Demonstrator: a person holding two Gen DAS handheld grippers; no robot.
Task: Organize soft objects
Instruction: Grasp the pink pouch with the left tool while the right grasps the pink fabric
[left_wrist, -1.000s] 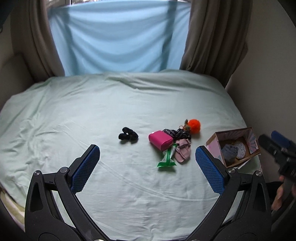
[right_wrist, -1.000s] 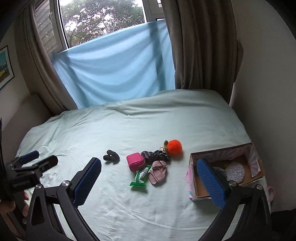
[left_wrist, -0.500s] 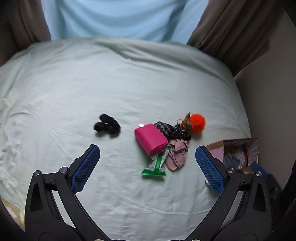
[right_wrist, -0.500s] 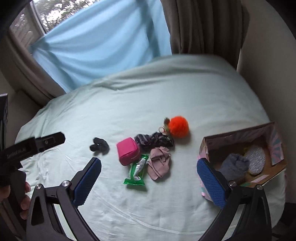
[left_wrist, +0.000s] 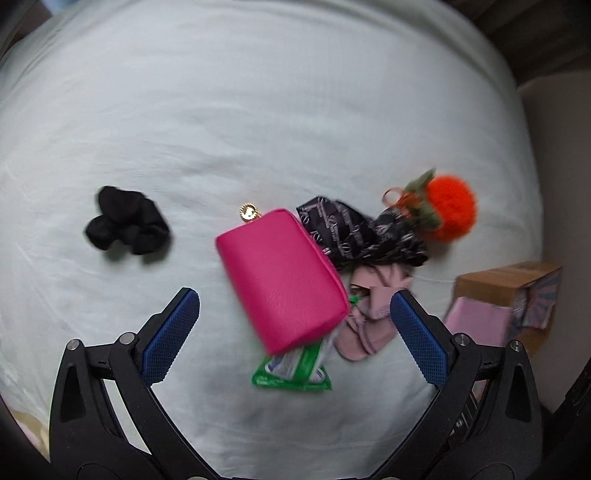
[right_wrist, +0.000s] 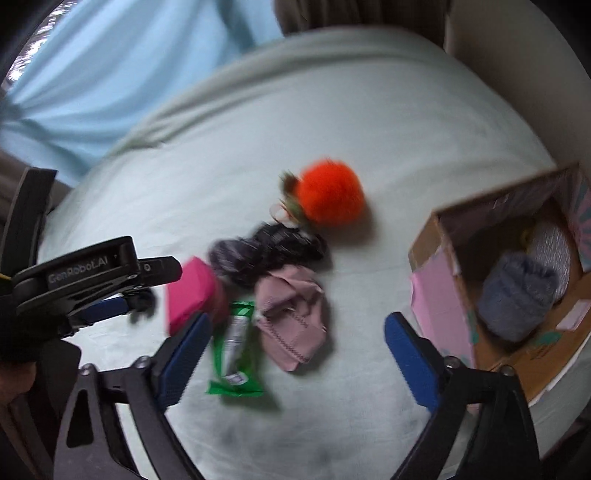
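Both grippers hang above the bed with their blue pads spread wide, and neither holds anything. Seen from its own wrist camera, the left gripper (left_wrist: 294, 330) frames the lower end of a bright pink zip pouch (left_wrist: 282, 275), which lies slantwise on the pale green bedsheet (left_wrist: 258, 110) with a gold zipper pull (left_wrist: 246, 213) at its upper corner. Under the pouch's lower edge pokes a green plastic wipes packet (left_wrist: 293, 373). Just beside the pouch on the right lies a crumpled mauve fabric piece (left_wrist: 369, 314), and above that a dark patterned scrunchie (left_wrist: 362, 232) touches the pouch's top right corner. An orange pompom keychain (left_wrist: 448, 208) with green leaves sits against the scrunchie's far end. A black scrunchie (left_wrist: 125, 225) rests apart from the pile, off to the left.

From the right wrist camera, blurred by motion, the right gripper (right_wrist: 297, 338) hovers over the same mauve fabric and the wipes packet. To its right an open cardboard box (right_wrist: 432, 243) with pink sides stands at the bed's edge; inside it lie a grey-blue knitted item (right_wrist: 517, 295) and a pale sparkly round piece (right_wrist: 552, 245). The left gripper's black frame shows at the left edge of this view, next to the pouch. A light blue curtain (right_wrist: 122, 70) hangs behind the bed.
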